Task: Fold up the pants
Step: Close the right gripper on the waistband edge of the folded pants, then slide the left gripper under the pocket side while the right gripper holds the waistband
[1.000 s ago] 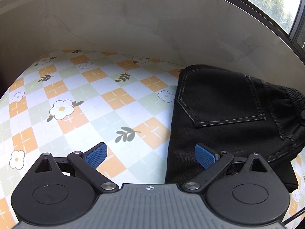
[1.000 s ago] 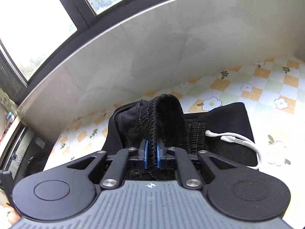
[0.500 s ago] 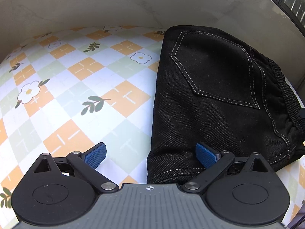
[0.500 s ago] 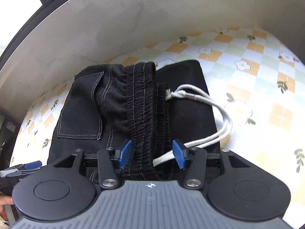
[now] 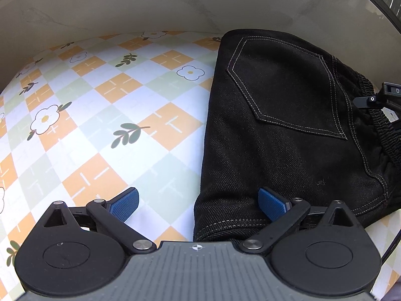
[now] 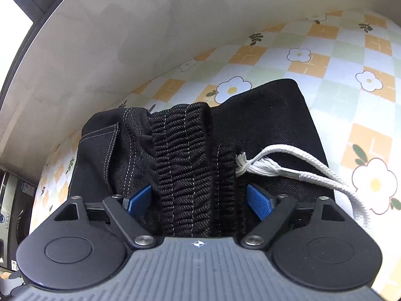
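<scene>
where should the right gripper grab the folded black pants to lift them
Grip the ribbed elastic waistband of the pants, coming from above: it bunches into a raised ridge between the opening jaws of the right gripper. Avoid the loose white drawstring.

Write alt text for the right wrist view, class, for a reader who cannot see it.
The right hand-held gripper, jaws opening, straddles the ribbed waistband of folded black pants without pressing it. A white drawstring trails right over a floral checked tablecloth.

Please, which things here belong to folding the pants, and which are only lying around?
Belong to the job:
black pants
white drawstring
left gripper, open
right gripper, jaws opening around the waistband

Only around:
flowered tablecloth
appliance
</scene>
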Demonstrator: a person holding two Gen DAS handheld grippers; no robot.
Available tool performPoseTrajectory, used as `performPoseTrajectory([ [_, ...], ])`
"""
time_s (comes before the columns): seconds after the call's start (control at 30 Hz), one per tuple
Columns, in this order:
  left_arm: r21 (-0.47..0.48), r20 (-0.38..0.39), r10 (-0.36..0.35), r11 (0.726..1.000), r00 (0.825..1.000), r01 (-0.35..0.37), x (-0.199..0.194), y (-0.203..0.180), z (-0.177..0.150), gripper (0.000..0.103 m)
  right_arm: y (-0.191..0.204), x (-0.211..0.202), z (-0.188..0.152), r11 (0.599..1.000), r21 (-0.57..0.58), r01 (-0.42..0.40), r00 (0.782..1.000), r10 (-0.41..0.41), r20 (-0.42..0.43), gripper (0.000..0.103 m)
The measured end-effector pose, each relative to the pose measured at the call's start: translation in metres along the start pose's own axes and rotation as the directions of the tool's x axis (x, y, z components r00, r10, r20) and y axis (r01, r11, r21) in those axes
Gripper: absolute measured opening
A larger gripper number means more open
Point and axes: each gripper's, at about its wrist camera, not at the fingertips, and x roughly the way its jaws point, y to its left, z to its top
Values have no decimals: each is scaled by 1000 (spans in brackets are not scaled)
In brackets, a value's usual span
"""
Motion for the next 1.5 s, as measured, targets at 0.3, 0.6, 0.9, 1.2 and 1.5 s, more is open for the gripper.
performPoseTrajectory([
  [0.3,-32,5,29,999,1000,-29,0,-2,-3,103,11,6,3,999,-32,-19,1000,19,0,60],
  [0.6,-50,12,23,999,1000,-23,-4,-5,-5,103,51,-58,11,962,-274,-15,972,78,223,22],
  [0.9,19,24,17,1000,1000,-18,-6,-22,-5,103,-17,-39,6,999,-53,10,994,-4,106,66],
  [1.2,-67,6,1,998,1000,-1,-5,-13,-10,103,6,-88,-47,988,-148,30,999,-27,21,71],
  [1.5,-167,11,15,986,1000,-13,-12,2,1,103,18,-101,-77,987,-153,41,995,-25,102,17],
])
